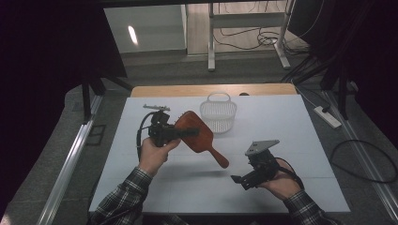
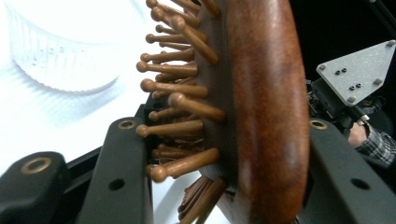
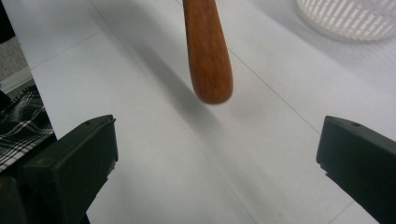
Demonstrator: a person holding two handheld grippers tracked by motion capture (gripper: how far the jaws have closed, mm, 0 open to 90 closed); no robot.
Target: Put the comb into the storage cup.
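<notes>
Right gripper (image 1: 245, 179), lower right of the high view, held in a hand (image 1: 281, 183) with a plaid sleeve: jaws spread wide, nothing between them. In the right gripper view the two black jaws stand at the lower corners, and the rounded end of the brush handle (image 3: 208, 56) hangs in the upper middle, above and well apart from them, its shadow on the white table (image 3: 154, 140).

Left gripper (image 1: 180, 133), left of centre in the high view: jaws clamped on the head of the wooden brush (image 1: 197, 133), which is raised off the table, handle slanting toward the lower right. In the left gripper view one jaw bears on the bristle side, the other on the smooth back (image 2: 266, 116).

White basket (image 1: 218, 114), upper centre, rests on the table just behind the brush head.
</notes>
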